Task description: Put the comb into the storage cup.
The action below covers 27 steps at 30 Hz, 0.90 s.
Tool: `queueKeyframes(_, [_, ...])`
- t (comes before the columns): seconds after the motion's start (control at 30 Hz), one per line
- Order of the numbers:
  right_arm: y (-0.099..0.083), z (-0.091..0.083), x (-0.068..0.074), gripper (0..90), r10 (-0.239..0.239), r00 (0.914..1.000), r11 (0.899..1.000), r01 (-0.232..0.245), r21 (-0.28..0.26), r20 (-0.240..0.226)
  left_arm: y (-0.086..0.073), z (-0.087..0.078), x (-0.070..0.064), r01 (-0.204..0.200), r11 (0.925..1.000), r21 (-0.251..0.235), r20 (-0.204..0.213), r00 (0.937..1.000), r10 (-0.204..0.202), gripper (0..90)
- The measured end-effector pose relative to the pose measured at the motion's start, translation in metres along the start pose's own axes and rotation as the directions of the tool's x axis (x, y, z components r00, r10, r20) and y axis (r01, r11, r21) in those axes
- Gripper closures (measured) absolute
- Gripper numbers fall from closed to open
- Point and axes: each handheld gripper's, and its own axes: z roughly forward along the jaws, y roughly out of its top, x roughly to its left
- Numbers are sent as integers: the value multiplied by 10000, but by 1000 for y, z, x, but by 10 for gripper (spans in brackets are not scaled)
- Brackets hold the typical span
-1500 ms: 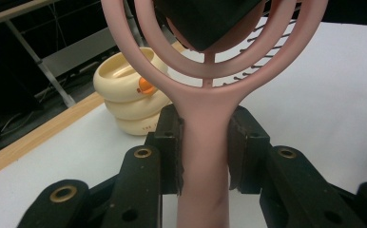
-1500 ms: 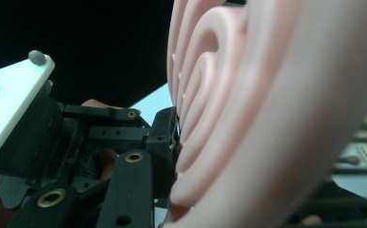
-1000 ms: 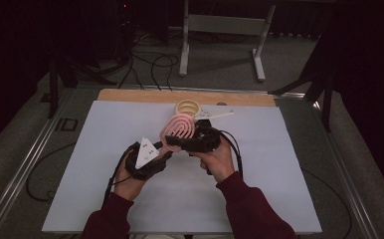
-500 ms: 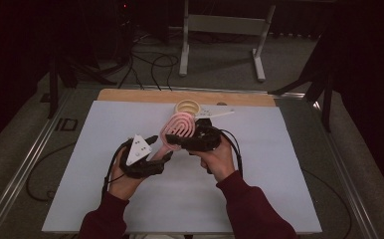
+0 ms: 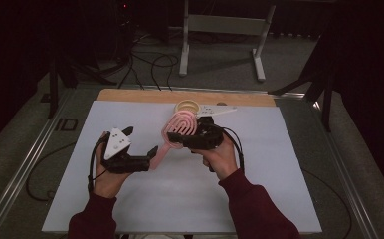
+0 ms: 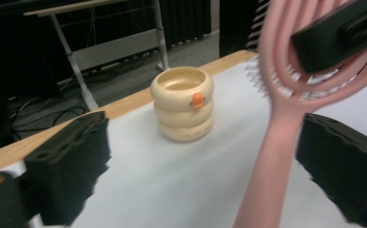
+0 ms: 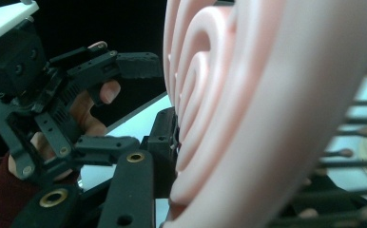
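Dark room, cables on the floor and a metal stand behind, and a counter (image 5: 130,209) covered with a white sheet, a strip of bare wood along its far edge. Near that far edge, about the middle, sits a cream ringed cup (image 6: 182,103) with a small orange dot on it, plus a white flat piece just beside it that I can't identify.

The action is the pink vented hairbrush (image 5: 180,127). The right gripper (image 5: 200,139) has its jaws clamped on the brush head, holding it up off the counter, bristles pointing toward the far edge. The handle (image 6: 272,161) hangs down and toward the person's left, so the brush's long axis runs diagonally from the right gripper down to the left gripper (image 5: 147,155).

The left jaws are spread open and the handle passes between them in the left gripper view, closer to one jaw, apparently touching neither. So the left hand is the one lined up for the handle; my guess is it only needs to close to share the hold.
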Motion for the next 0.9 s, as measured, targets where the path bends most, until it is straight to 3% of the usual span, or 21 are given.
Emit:
queueKeyframes(0.17, [1, -1, 0, 639, -55, 10000, 10000, 55, -26, 0, -16, -11, 15, 513, 9986, -137, -225, 9984, -516, 0])
queueKeyframes(0.37, [3, 0, 1, 639, -105, 9999, 9999, 105, 8, 20, -39, -20, 27, 821, 9965, -145, -622, 9946, -828, 0])
queueKeyframes(0.63, [4, -1, -1, 639, -33, 10000, 10000, 33, -60, 19, -66, -30, 34, 1087, 9939, -170, -721, 9914, -1096, 0])
queueKeyframes(0.9, [8, -5, -2, 638, 92, 9999, 9999, -90, -123, 88, -82, -36, 33, 1117, 9936, -160, -931, 9893, -1127, 0])
